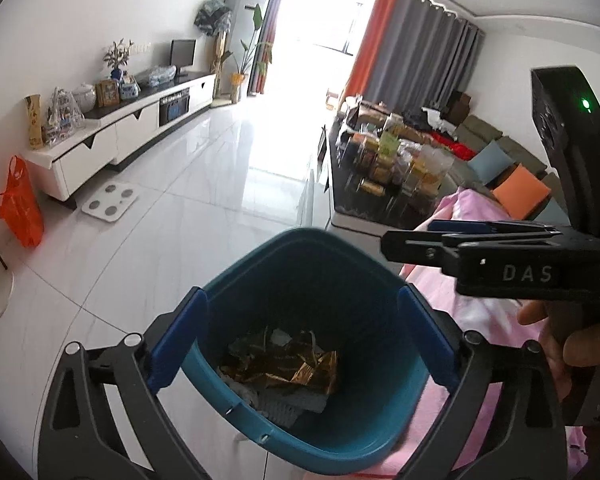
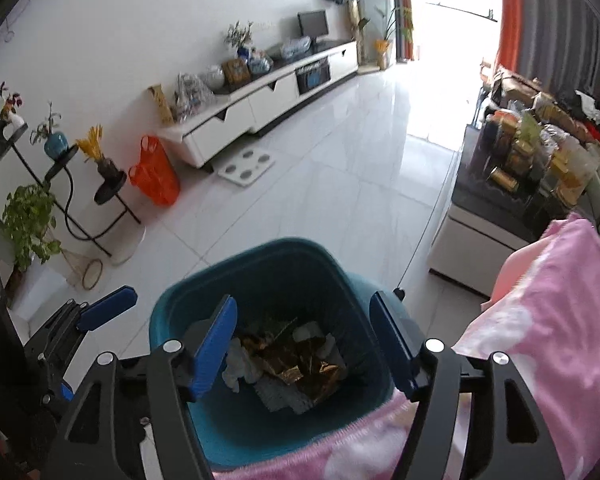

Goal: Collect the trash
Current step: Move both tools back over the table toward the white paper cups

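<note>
Bin: our teal bin (image 1: 300, 280) stood on the floor, wrappers (image 1: 284, 368) inside.
Grippers: left gripper (image 1: 304, 344) and right gripper (image 2: 304, 344) hung over it, jaws wide, empty, apparently for dropping.

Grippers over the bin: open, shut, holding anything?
Left gripper: tongs open, empty, above the teal plastic bin.
Right gripper: tongs open, empty, above the same bin.

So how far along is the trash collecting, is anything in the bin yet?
Done: golden wrappers and crumpled white paper lie in the teal bin. In hand: nothing; the left gripper and right gripper are open and empty above it. Left: no loose trash shows on the floor.
</note>
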